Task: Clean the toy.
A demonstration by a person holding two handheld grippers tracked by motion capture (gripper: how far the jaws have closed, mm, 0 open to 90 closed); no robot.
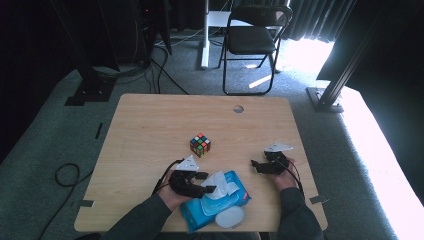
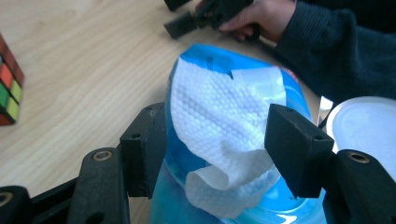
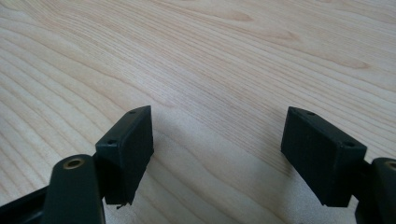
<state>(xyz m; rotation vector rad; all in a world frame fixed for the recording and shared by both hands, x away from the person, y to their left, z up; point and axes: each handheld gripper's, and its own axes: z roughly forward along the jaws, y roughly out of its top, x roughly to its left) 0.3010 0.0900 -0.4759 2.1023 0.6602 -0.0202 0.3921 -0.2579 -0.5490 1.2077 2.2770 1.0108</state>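
Blue wet-wipe pack (image 1: 220, 200) is lying at the table's (image 1: 150, 130) six o'clock edge, one white wipe (image 2: 219, 126) sticking up from its opening, lid (image 2: 364, 130) flipped open; left gripper (image 2: 215, 149) is straddling that wipe, jaws apart, not yet pinching; right gripper (image 3: 217, 149) is resting wide over bare wood; Rubik's cube (image 1: 200, 145) is sitting at the pack's eleven o'clock.

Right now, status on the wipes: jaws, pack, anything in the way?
Left gripper open, jaws either side of the wipe, not yet pinching. Right gripper open over bare table. Blue pack lid open. Cube well clear.
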